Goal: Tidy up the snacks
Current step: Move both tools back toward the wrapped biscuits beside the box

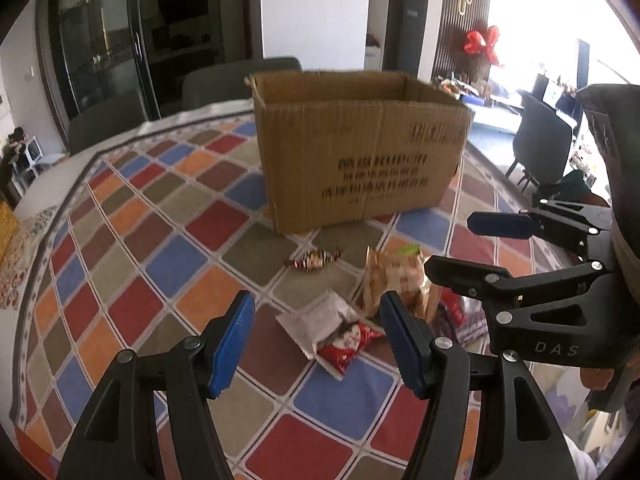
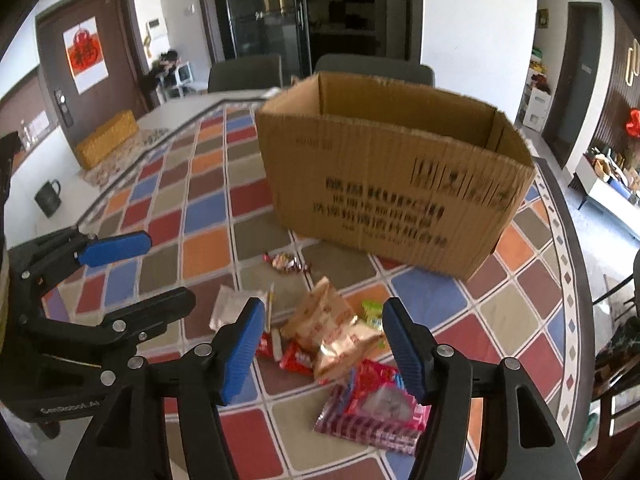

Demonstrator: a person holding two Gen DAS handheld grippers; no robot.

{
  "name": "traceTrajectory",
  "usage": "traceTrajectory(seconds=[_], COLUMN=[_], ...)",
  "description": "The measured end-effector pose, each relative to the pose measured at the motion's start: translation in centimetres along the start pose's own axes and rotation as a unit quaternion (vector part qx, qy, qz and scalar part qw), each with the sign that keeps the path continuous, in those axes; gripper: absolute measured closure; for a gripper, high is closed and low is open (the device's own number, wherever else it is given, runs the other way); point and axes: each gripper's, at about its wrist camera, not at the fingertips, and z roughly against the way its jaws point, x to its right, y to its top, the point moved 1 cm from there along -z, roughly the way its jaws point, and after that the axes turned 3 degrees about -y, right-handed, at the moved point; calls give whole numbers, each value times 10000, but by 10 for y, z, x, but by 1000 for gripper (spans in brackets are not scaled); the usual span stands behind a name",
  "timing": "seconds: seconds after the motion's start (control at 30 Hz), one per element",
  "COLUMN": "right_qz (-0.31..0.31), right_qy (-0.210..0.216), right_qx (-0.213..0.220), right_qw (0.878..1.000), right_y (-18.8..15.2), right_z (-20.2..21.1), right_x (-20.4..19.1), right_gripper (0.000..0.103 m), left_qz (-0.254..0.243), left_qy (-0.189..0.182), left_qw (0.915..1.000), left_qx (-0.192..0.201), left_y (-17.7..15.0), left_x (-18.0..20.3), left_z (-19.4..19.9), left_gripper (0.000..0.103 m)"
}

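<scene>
An open cardboard box [image 1: 356, 148] [image 2: 392, 184] stands on the checked tablecloth [image 1: 168, 240]. In front of it lies a small pile of snacks: a wrapped candy [image 1: 314, 261] [image 2: 286, 263], a white packet [image 1: 316, 318] [image 2: 232, 306], a red packet [image 1: 346, 346] [image 2: 298, 360], a tan bag [image 1: 394, 276] [image 2: 328, 324], a green packet [image 2: 372, 312] and a pink packet [image 2: 380, 400]. My left gripper [image 1: 316, 340] is open and empty just above the white and red packets. My right gripper [image 2: 322, 344] is open and empty above the tan bag. Each gripper shows in the other's view [image 1: 464, 246] [image 2: 160, 268].
Grey chairs [image 1: 224, 80] stand behind the table. A yellow basket [image 2: 106, 144] and a dark mug [image 2: 48, 196] sit at the table's far left. The table edge curves round on the right [image 2: 576, 264].
</scene>
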Motion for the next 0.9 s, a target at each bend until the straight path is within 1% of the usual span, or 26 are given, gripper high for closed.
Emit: traceTrajectory(seconds=[0.27,0.5,0.7,0.9], right_qz=[87,312,508,815], right_qy=[-6,-124,-216,-303], right_qx=[-433,-727,-867,-885], right_qw=[9990,9968,9947,9923], right_y=[-10,-16,-15,-12], right_z=[-25,-45,-58,-69], right_x=[2,3,4,2], right_gripper=[38,38,38,38], left_qz=[-64,-94,-202,-323], left_qy=[-151,-151,-103,-78], left_qw=[9987,9976,9965,9949], left_qx=[-474,-674,-799,-948], left_y=[-12,-14,-11,-10], left_x=[-2,-5,-8,-9], left_z=[-29,-51,-66,-82], left_gripper=[39,39,39,39])
